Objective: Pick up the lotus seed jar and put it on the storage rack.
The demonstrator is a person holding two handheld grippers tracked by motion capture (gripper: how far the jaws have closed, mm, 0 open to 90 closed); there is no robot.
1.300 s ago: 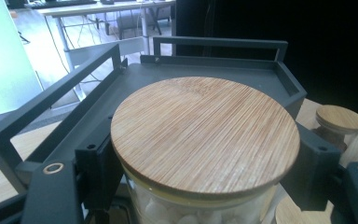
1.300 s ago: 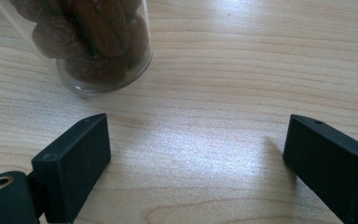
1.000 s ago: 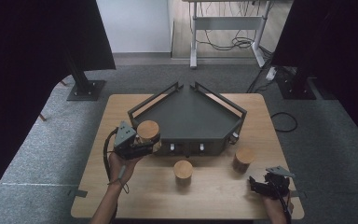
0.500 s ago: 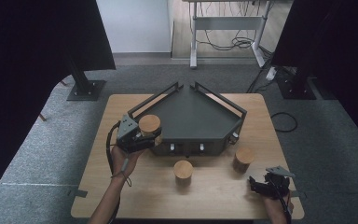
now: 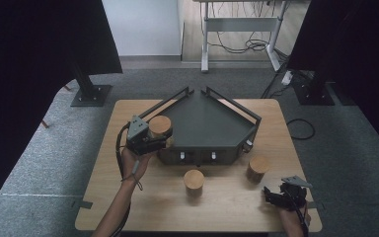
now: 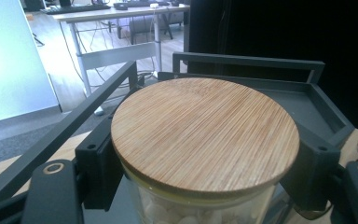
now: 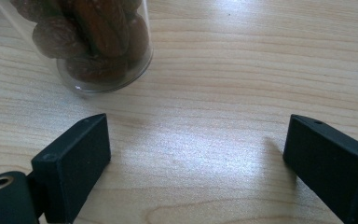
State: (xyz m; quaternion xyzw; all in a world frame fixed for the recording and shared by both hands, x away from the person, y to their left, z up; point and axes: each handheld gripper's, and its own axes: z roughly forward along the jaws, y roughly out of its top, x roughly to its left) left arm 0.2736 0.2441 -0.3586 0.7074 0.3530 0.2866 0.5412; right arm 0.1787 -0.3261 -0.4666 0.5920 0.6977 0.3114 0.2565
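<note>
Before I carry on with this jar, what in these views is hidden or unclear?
- Held jar, left gripper view: its base is cut off by the bottom edge, so clearance above the tray is unknown; the high view is too small.
- Jar of brown pieces, right gripper view: top and lid cut off by the upper edge.
- Middle jar, high view: contents hidden under its lid.
- Right gripper, high view: too dark and small to judge.

A lab or office: black curtains (image 5: pixel 34 44), carpet (image 5: pixel 54 148), desk (image 5: pixel 239 22) with trailing cables (image 5: pixel 246 45).
</note>
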